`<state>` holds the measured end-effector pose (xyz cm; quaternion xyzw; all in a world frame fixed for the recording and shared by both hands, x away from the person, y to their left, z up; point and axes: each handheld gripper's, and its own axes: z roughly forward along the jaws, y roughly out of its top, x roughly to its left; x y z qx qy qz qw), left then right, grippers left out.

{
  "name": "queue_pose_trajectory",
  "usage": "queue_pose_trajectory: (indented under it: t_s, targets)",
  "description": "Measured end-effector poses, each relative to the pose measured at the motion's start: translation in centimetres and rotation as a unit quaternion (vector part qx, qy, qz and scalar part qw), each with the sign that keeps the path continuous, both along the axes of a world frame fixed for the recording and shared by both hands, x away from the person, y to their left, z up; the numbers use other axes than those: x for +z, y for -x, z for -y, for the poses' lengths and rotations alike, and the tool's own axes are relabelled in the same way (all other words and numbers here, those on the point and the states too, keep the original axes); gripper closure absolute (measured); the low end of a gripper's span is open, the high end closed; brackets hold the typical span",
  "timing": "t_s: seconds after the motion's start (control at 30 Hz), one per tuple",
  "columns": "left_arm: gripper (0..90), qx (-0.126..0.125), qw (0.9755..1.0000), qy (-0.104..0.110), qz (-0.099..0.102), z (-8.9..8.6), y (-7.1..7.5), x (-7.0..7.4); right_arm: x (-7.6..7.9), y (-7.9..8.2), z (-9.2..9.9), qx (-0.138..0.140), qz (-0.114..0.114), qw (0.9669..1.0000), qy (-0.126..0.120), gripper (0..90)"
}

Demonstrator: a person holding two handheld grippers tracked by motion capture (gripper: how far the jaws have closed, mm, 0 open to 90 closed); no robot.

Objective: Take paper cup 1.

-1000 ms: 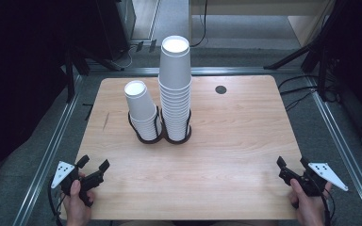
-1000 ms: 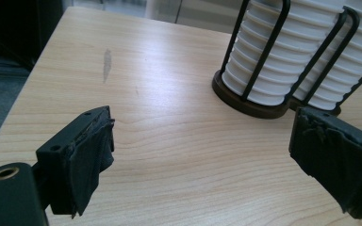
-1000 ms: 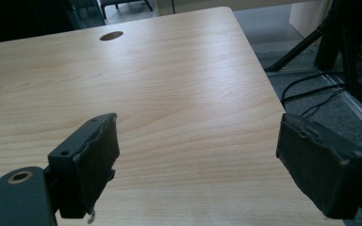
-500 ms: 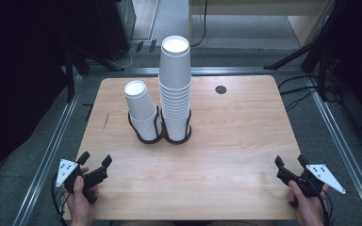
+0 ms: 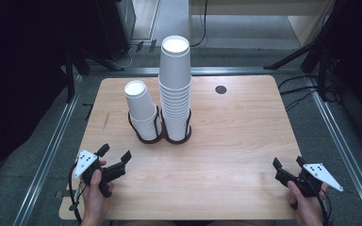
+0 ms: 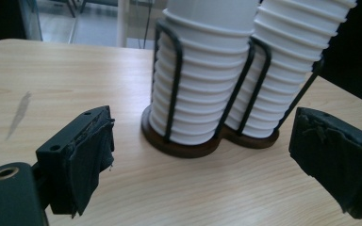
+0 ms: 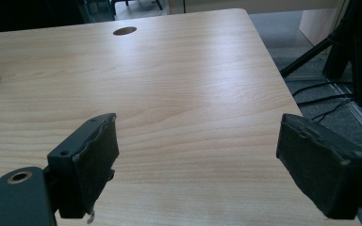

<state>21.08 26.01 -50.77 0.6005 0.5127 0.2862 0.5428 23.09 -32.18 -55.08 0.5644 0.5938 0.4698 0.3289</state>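
Since the earlier frames our left gripper (image 5: 115, 159) has come forward from the tabletop's (image 5: 245, 141) near left corner and lifted a little toward the cups, while our right gripper (image 5: 288, 170) has kept its place by the near right corner. Both tools stand wide with nothing between their pads: in the left gripper view the jaws frame the foot of the holder, and in the right gripper view they frame bare wood. The work ahead of us is the paper cups, which sit mouth down in a black wire holder (image 5: 161, 134) on a dark double base, toward the far left of the tabletop's middle. The shorter stack (image 5: 141, 109) is on the left and the taller stack (image 5: 175, 84) touches it on the right. We judge these cups very light, thin-walled and easy to crush, with nested neighbours likely to cling and come up together. The smooth wall of the top cup, just above the next rim, looks the best place to pinch, and gently. The wire uprights (image 6: 172, 84) fence the lower cups.
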Motion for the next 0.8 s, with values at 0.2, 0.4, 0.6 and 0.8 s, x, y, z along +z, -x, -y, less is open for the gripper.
queue_pose_trajectory:
  t_s: [0.2, 0.4, 0.6, 0.8]
  targets:
    - [5.7, -0.026, 0.9997, 0.003, -0.002, 2.4, -1.2, 0.8, 0.0, 0.1, 0.0, 0.009, -0.006, 0.9999, 0.000, 12.9]
    - [1.0, -0.050, 0.9987, 0.005, 0.002, 4.6, -2.4, 1.6, -0.1, 0.1, -0.2, 0.013, -0.010, 0.9999, 0.006, 13.0]
    - [1.0, -0.058, 0.9982, -0.012, 0.007, 6.7, -3.4, 2.6, -0.1, 0.1, -0.2, 0.013, -0.010, 0.9998, 0.009, 13.0]
    - [1.0, -0.054, 0.9982, -0.021, 0.011, 8.5, -4.4, 3.4, 0.1, 0.1, -0.2, 0.017, -0.010, 0.9998, 0.008, 12.9]
